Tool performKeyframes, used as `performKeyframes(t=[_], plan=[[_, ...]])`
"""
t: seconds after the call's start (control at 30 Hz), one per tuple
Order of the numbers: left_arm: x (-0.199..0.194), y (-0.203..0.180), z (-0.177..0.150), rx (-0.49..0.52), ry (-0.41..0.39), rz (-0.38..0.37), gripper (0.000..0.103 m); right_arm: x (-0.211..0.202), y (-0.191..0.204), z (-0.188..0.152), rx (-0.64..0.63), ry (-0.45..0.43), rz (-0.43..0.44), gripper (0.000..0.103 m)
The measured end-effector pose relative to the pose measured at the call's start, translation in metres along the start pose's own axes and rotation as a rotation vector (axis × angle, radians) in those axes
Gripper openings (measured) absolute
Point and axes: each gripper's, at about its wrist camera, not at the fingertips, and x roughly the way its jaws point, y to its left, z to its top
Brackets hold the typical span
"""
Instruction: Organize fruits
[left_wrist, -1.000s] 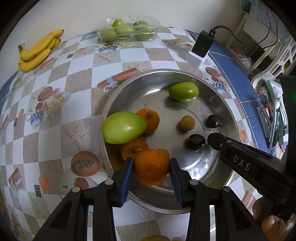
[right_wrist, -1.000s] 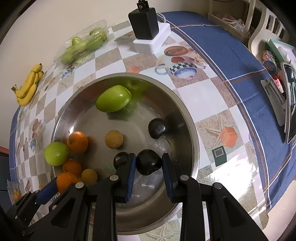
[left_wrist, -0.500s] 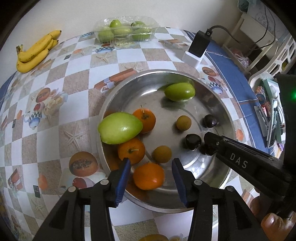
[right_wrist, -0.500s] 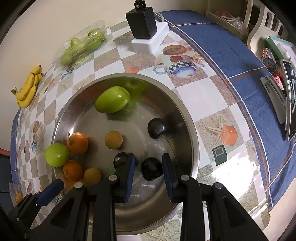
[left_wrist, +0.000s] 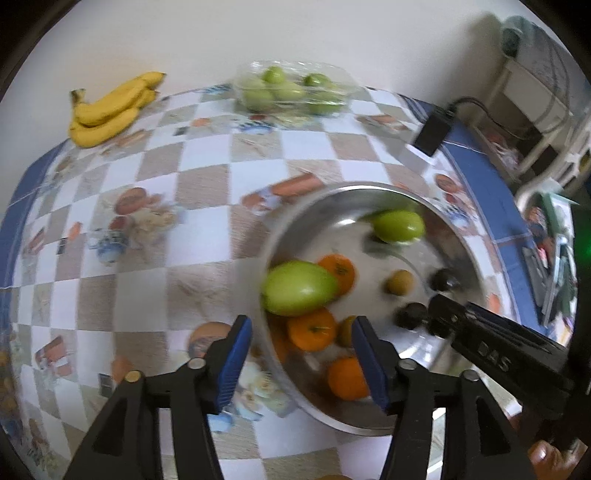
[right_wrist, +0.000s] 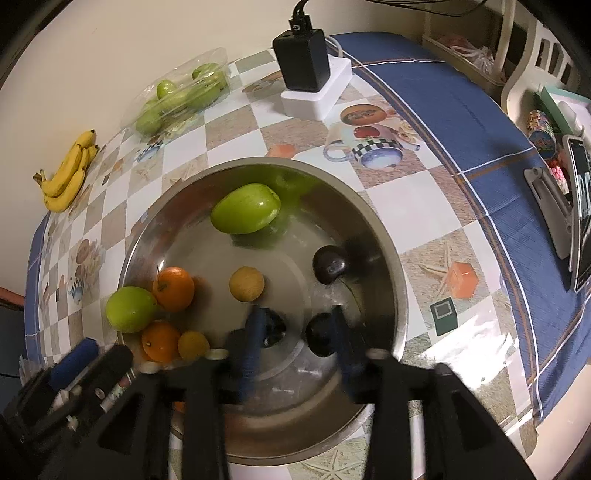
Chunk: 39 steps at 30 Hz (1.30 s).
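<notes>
A steel bowl (left_wrist: 369, 183) (right_wrist: 258, 160) holds two green fruits (right_wrist: 245, 208) (right_wrist: 129, 308), oranges (right_wrist: 173, 288) (right_wrist: 159, 339), small yellow fruits (right_wrist: 246, 283) and dark round fruits (right_wrist: 330, 263). My left gripper (left_wrist: 303, 354) hangs above the bowl's near-left rim. Its jaws are opening and grip nothing; an orange (left_wrist: 347, 378) lies loose below by its right finger. My right gripper (right_wrist: 297, 341), blurred, is low in the bowl with its jaws opening. One dark fruit (right_wrist: 321, 334) rests against its right finger and another (right_wrist: 271, 326) by its left; neither is pressed.
Bananas (left_wrist: 110, 110) (right_wrist: 68, 177) lie at the far left by the wall. A clear plastic box of green fruit (left_wrist: 291, 92) (right_wrist: 181, 98) stands at the back. A black charger (right_wrist: 306, 66) on a white block sits behind the bowl. A phone stand (right_wrist: 554, 210) is at right.
My left gripper let go of the orange, opened wider and rose, swinging left. My right gripper let go of the dark fruit and spread its jaws; that fruit now lies in the bowl.
</notes>
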Motion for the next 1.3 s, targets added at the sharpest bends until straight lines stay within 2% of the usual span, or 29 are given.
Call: performKeyframes(t=[0.13,0.2,0.3,0.43,0.47,0.5,0.63,0.7,0.97,1.1,1.23,1.3], plan=[[0.000,0.014,0.002,-0.031,-0.023,0.061,0.076,-0.001,0.006,0.001,-0.026,-0.009,0.001,0.062],[0.000,0.020,0.002,-0.041,-0.031,0.086,0.085,-0.001,0.008,0.002,-0.039,-0.012,-0.002,0.073],[0.004,0.028,0.002,-0.060,-0.036,0.118,0.094,0.000,0.013,0.002,-0.055,-0.017,-0.004,0.076],[0.008,0.037,0.003,-0.075,-0.045,0.152,0.100,0.004,0.016,0.001,-0.066,-0.012,-0.009,0.079],[0.009,0.038,0.003,-0.076,-0.046,0.159,0.102,0.005,0.017,0.000,-0.069,-0.013,-0.009,0.085],[0.010,0.040,0.003,-0.077,-0.045,0.167,0.103,0.005,0.018,0.000,-0.072,-0.014,-0.011,0.088],[0.015,0.049,0.002,-0.086,-0.045,0.193,0.103,0.004,0.022,-0.001,-0.090,-0.030,-0.009,0.090],[0.016,0.052,0.002,-0.088,-0.047,0.203,0.103,0.004,0.025,-0.002,-0.101,-0.037,-0.006,0.099],[0.021,0.066,0.002,-0.097,-0.060,0.236,0.103,0.002,0.038,-0.006,-0.152,-0.057,0.002,0.099],[0.018,0.072,0.001,-0.104,-0.075,0.278,0.103,0.002,0.043,-0.008,-0.166,-0.064,0.004,0.099],[0.007,0.076,-0.002,-0.117,-0.131,0.349,0.103,-0.001,0.047,-0.010,-0.173,-0.074,0.009,0.099],[0.001,0.078,-0.004,-0.127,-0.154,0.361,0.103,-0.002,0.050,-0.011,-0.178,-0.077,0.005,0.099]])
